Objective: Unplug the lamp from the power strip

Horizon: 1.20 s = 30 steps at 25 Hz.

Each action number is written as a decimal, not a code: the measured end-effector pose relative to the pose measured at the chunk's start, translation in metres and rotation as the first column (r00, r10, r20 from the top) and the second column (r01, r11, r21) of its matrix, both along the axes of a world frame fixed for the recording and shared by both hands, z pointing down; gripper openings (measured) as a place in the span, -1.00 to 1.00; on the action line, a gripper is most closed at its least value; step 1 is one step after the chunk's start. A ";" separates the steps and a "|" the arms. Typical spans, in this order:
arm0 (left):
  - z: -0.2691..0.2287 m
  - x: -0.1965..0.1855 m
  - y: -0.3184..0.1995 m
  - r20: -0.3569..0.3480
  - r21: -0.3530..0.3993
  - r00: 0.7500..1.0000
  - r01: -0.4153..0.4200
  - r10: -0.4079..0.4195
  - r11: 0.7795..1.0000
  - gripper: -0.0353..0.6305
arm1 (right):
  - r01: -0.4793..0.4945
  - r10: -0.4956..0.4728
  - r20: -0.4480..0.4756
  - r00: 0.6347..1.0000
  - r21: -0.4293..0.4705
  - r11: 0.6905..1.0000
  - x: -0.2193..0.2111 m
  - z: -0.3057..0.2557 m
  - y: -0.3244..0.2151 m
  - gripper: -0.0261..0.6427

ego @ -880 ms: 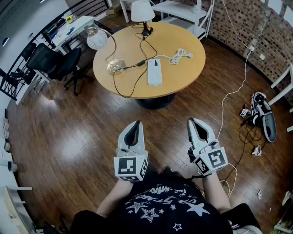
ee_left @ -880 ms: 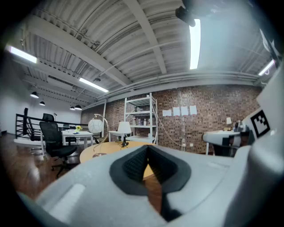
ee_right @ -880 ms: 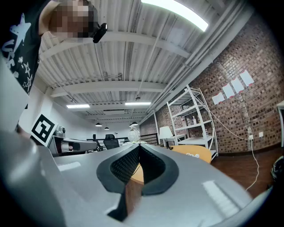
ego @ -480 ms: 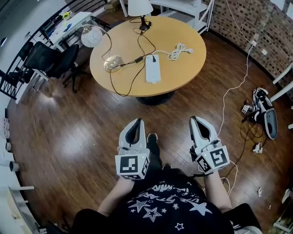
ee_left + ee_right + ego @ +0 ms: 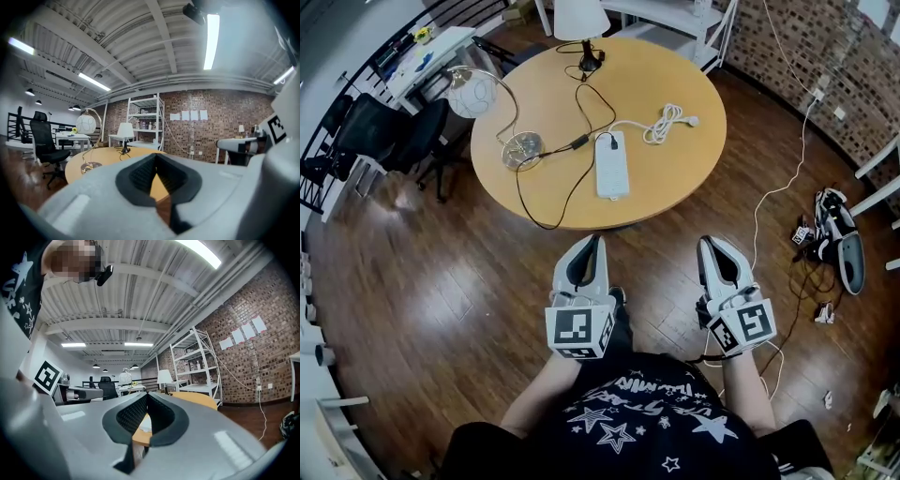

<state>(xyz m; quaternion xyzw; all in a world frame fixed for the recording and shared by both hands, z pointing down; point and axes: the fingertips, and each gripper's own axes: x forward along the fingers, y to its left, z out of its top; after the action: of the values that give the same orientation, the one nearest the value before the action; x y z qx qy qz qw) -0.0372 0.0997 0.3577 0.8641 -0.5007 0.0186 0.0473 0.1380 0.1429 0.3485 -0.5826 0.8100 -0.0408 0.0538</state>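
**Lamp [image 5: 581, 19] and power strip [image 5: 612, 169] on the table, both grippers shut and empty**

Lamp with a white shade is seen at the far edge of the round table [image 5: 675, 178], its dark base just below the shade. The power strip, white and oblong, is laid near the middle of the table, a little toward the near edge, its long side running from near to far. A black plug [image 5: 609, 142] is seated at the strip's far end. A globe lamp [image 5: 474, 94] on a curved stem is set by the left edge, its shade leaning out past the table. A black cable [image 5: 578, 142] is run between that lamp's base and the strip, and one loop is hung over the near edge. Which lamp's cable ends at the plug cannot be followed with certainty from the head view. A coiled white cord [image 5: 664, 120] is laid to the right of the strip's far end, apart from it.

The left gripper [image 5: 595, 246] and the right gripper [image 5: 707, 246] are held side by side over the wooden floor [image 5: 441, 281], short of the table's near edge and well apart from the strip. In each gripper view the jaw tips are seen pressed together, with nothing caught between them. An office chair [image 5: 389, 127] is stood beyond the table's left edge.
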 end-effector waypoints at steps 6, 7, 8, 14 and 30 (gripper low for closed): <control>0.018 0.003 -0.072 0.015 -0.035 0.999 -0.050 0.050 0.998 -0.88 | -0.019 0.019 -0.002 1.000 -0.020 1.000 -0.017 0.002 -0.075 -0.89; 0.021 0.003 -0.083 0.014 -0.041 0.998 -0.059 0.060 0.997 -0.88 | -0.017 0.017 -0.010 1.000 -0.020 1.000 -0.022 0.001 -0.086 -0.89; 0.024 0.004 -0.094 0.013 -0.045 0.998 -0.067 0.068 0.997 -0.88 | -0.017 0.017 -0.016 1.000 -0.021 1.000 -0.026 0.001 -0.098 -0.89; 0.046 0.006 -0.149 0.044 -0.030 0.993 -0.105 0.106 0.994 -0.88 | -0.051 0.049 -0.031 0.998 -0.048 0.998 -0.035 0.013 -0.160 -0.89; 0.104 0.059 -0.215 0.039 -0.163 0.989 -0.133 0.141 0.978 -0.88 | -0.012 0.003 -0.061 0.998 -0.138 0.990 -0.031 0.052 -0.247 -0.89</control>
<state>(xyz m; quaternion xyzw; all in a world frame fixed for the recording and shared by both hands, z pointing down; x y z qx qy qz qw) 0.0220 -0.1154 0.4621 0.8893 -0.4377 0.0840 0.1025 0.1066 -0.1040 0.4010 -0.5890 0.8042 -0.0789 -0.0111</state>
